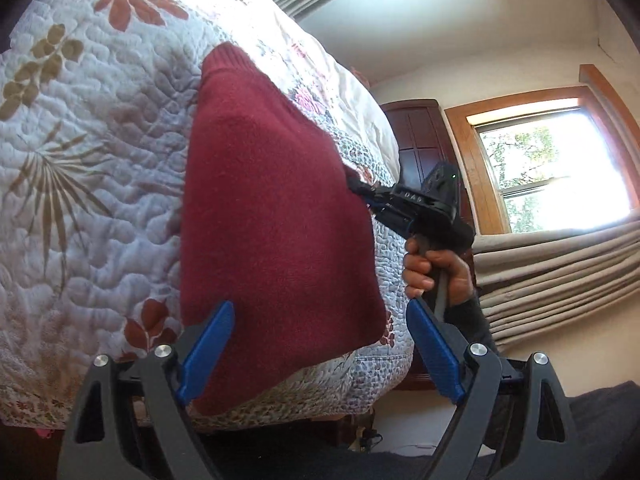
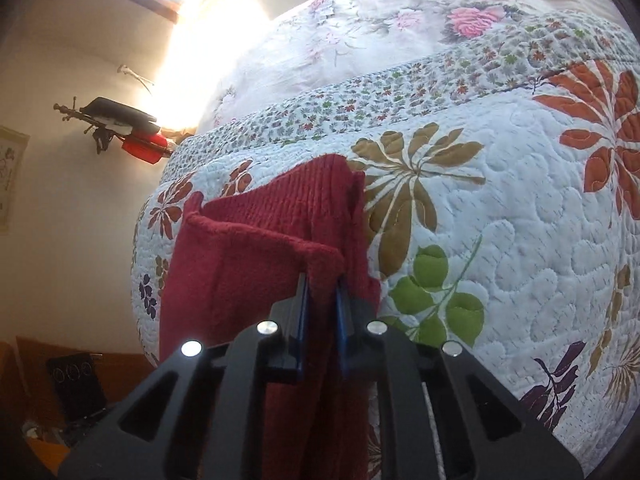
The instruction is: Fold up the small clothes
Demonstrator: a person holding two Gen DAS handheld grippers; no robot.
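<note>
A dark red knitted garment [image 1: 272, 208] lies folded on the floral quilt [image 1: 88, 128] of a bed. My left gripper [image 1: 316, 344] is open, its blue fingers [image 1: 208, 356] standing to either side of the garment's near corner without holding it. My right gripper [image 1: 362, 192], held by a hand [image 1: 436, 268], reaches the garment's far edge in the left wrist view. In the right wrist view the right gripper [image 2: 322, 292] is shut on a fold of the red garment [image 2: 248, 280], whose ribbed hem [image 2: 304, 192] stands up beyond it.
The quilt [image 2: 500, 220] runs to the bed's edge near a pale wall [image 2: 72, 220]. A wooden-framed window [image 1: 548, 168] with grey curtains [image 1: 560, 280] and a dark wooden cabinet [image 1: 420, 136] stand beyond the bed. A wall shelf with a red object [image 2: 140, 148] hangs on the wall.
</note>
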